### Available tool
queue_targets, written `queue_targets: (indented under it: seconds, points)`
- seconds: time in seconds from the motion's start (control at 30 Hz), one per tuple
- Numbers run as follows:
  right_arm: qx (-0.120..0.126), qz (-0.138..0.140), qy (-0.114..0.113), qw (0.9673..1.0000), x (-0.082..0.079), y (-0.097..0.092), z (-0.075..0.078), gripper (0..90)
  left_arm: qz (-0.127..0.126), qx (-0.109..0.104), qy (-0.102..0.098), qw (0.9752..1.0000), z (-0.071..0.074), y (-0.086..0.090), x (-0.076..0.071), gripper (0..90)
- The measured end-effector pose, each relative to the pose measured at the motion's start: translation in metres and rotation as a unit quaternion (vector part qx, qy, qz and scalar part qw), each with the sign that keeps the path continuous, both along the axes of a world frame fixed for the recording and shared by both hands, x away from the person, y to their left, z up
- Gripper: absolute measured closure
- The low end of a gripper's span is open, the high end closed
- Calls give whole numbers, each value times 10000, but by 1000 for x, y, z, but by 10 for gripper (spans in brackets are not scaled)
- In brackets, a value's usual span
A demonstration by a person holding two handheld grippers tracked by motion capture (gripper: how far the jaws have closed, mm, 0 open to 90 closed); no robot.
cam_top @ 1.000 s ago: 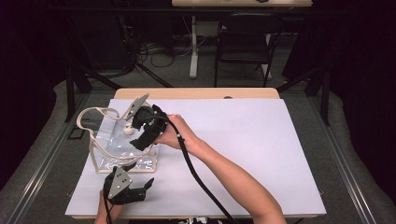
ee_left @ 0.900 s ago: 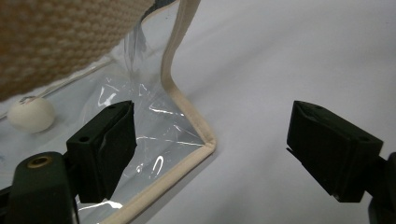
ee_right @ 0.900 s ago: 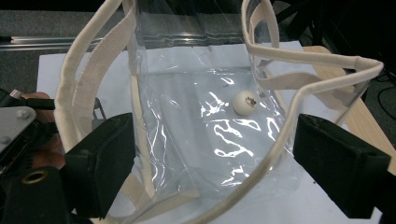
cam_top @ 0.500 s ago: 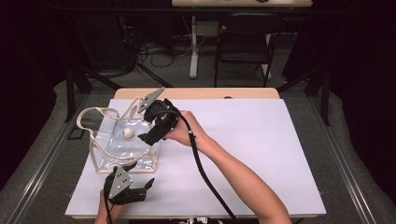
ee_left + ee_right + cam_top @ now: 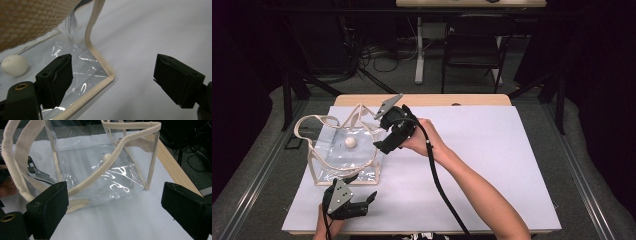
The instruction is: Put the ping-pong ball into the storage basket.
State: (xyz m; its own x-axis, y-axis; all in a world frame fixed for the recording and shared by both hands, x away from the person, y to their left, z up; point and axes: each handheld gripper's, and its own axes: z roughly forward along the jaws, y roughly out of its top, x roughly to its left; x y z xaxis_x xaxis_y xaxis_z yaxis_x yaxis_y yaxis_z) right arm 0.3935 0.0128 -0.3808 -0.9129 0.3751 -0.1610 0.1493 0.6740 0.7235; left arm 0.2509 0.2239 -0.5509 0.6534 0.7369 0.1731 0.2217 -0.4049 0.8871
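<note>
Clear plastic tote bag (image 5: 344, 155) with cream trim on a white table sheet (image 5: 492, 165), a gripper at each side.

Cream webbing handles (image 5: 312, 122) loop up from the bag, which stands at the sheet's left part with a small white ball (image 5: 350, 142) inside. Right gripper (image 5: 379, 145) hovers just beside the bag's right edge; its jaws have just been opening and stand wide with nothing between them. Left gripper (image 5: 362, 202) rests near the bag's front corner, jaws wide apart, holding nothing.
</note>
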Motion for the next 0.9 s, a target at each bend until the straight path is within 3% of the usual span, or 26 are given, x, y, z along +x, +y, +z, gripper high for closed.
queue_targets:
  seconds: [0.4, 0.9]
  points:
    - [-92, -327, -22, 9994, -1, -27, -8, 64, -17, 10, -13, 10000, 0, 0, 0, 160]
    - [-298, -629, 119, 9975, -4, -65, -34, 59, -8, 15, -2, 10000, 0, 0, 0, 161]
